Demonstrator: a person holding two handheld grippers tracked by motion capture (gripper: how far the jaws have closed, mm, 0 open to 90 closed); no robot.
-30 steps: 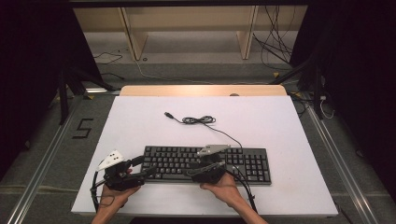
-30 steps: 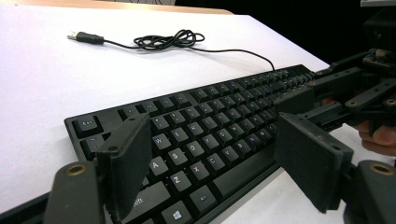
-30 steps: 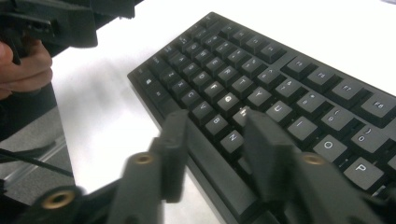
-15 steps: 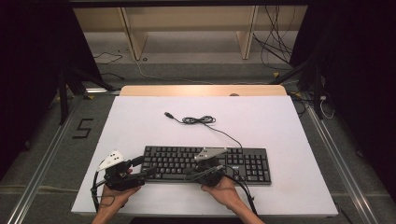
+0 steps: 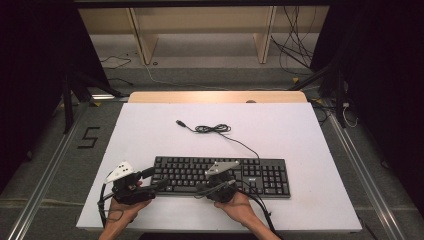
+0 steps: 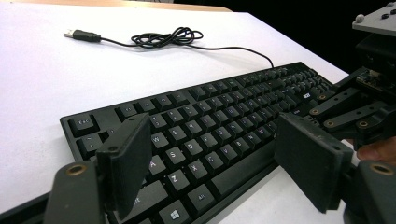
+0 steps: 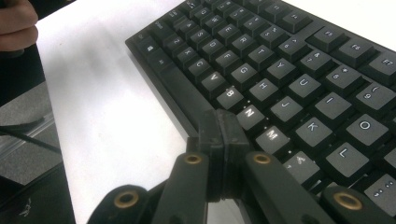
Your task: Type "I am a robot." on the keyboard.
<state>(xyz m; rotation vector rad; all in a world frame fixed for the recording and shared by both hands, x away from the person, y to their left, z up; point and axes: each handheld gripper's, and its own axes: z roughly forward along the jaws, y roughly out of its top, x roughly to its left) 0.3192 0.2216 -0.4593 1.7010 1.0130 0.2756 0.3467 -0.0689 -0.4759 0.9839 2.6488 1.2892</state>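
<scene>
A black full-size keyboard (image 5: 222, 175) lies flat on the white table (image 5: 150, 130) in the lower middle of the high view, its long side running left to right, keys facing up with white lettering. Its number pad sits at the right end. A thin black cable (image 5: 235, 140) leaves the back edge right of centre, runs up and left, gathers into a small loose coil above the keyboard, and ends in a USB plug (image 5: 181, 123) lying free on the table, towards the centre of the frame, unplugged
</scene>
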